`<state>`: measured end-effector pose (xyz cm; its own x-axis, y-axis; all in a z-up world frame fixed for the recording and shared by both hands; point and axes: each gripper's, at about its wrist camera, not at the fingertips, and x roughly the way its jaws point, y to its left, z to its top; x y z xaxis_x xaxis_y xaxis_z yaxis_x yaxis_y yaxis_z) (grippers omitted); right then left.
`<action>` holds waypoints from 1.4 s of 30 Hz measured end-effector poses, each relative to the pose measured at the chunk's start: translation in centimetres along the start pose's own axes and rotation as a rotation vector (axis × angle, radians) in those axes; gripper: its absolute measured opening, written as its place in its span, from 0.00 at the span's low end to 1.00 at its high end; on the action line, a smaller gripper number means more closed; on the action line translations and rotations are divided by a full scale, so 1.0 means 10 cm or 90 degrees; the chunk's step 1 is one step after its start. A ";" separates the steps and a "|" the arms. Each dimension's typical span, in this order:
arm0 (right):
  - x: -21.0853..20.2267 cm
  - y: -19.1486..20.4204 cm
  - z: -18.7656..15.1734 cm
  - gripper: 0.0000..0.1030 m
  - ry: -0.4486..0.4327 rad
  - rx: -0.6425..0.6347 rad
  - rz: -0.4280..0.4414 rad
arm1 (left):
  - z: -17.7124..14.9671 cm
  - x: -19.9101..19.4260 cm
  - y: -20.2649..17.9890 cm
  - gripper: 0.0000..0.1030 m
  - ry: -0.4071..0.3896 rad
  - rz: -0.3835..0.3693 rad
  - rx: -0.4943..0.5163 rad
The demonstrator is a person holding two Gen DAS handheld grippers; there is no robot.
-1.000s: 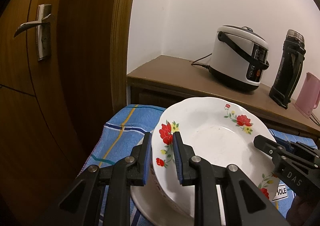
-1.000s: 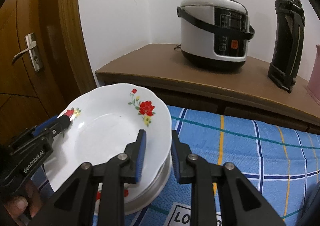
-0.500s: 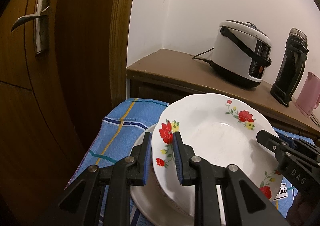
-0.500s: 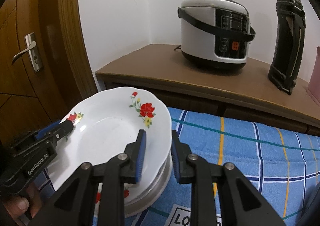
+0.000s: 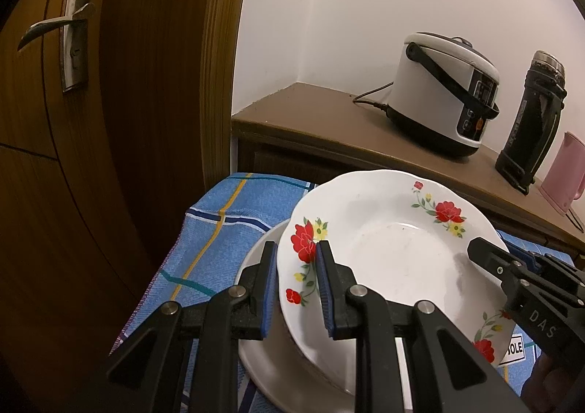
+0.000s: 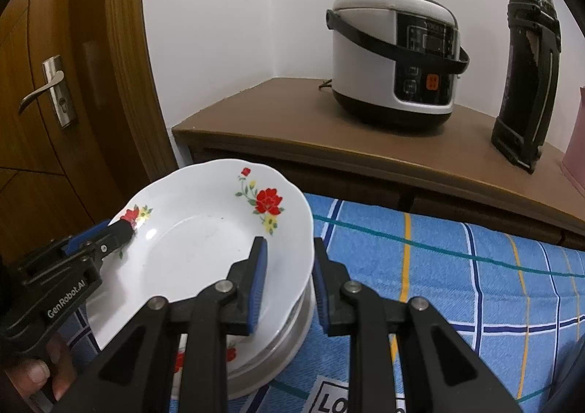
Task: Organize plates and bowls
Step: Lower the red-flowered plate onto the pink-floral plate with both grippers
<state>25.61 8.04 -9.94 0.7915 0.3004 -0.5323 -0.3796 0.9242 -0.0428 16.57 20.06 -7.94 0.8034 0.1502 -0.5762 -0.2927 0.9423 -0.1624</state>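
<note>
A white deep plate with red flowers (image 5: 395, 252) is held tilted above a stack of dishes (image 5: 263, 369) on a blue checked cloth. My left gripper (image 5: 295, 288) is shut on the plate's left rim. My right gripper (image 6: 287, 281) is shut on the plate's (image 6: 204, 241) right rim. The stack (image 6: 289, 336) below shows a metal-looking rim and another flowered plate; how many pieces it holds is hidden. Each gripper shows in the other's view, the right one in the left wrist view (image 5: 486, 252) and the left one in the right wrist view (image 6: 120, 230).
A brown sideboard (image 6: 292, 128) behind carries a white rice cooker (image 6: 395, 55), a black flask (image 6: 526, 84) and a pink kettle (image 5: 563, 171). A wooden door (image 5: 91, 120) with a metal handle stands at left. Blue cloth (image 6: 457, 266) stretches right of the stack.
The plate, held by both grippers, has come slightly lower toward the stack and sits a little flatter. Both grips are unchanged.
</note>
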 end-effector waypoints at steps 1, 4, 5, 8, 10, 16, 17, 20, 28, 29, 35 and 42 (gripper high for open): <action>0.00 0.00 0.00 0.24 0.000 0.000 0.000 | 0.00 0.00 0.00 0.22 0.001 0.000 0.000; 0.01 -0.01 0.00 0.24 0.002 0.002 0.000 | 0.00 0.01 0.00 0.22 0.005 -0.003 0.002; 0.01 -0.01 -0.01 0.23 0.003 0.002 0.000 | 0.00 0.01 0.00 0.22 0.006 -0.003 0.003; 0.03 -0.02 0.00 0.23 0.006 0.004 -0.001 | 0.00 0.02 0.00 0.22 0.007 -0.004 0.003; 0.04 -0.01 -0.01 0.24 0.008 0.004 -0.003 | 0.00 0.01 0.00 0.22 0.008 -0.004 0.002; 0.08 -0.02 -0.02 0.23 0.018 0.005 -0.006 | 0.00 0.04 0.01 0.22 0.020 -0.007 0.000; 0.09 -0.03 -0.03 0.24 0.019 0.005 -0.006 | 0.00 0.04 0.01 0.22 0.021 -0.007 0.000; 0.11 -0.02 -0.02 0.24 0.024 0.002 -0.005 | 0.00 0.03 0.01 0.22 0.021 -0.006 0.000; 0.17 0.00 -0.02 0.24 0.034 -0.002 -0.001 | -0.01 0.03 0.02 0.22 0.024 -0.003 -0.006; 0.18 0.00 -0.02 0.24 0.035 -0.002 0.000 | -0.01 0.04 0.02 0.22 0.026 -0.002 -0.007; 0.17 0.01 -0.01 0.24 0.033 -0.007 -0.001 | 0.00 0.04 0.03 0.22 0.029 -0.003 -0.010; 0.16 0.03 -0.02 0.24 0.030 -0.016 0.000 | 0.00 0.03 0.04 0.22 0.028 -0.006 -0.013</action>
<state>26.64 8.73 -11.00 0.7679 0.2890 -0.5717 -0.3928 0.9174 -0.0638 16.72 20.50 -8.20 0.7823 0.1283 -0.6095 -0.2965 0.9373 -0.1833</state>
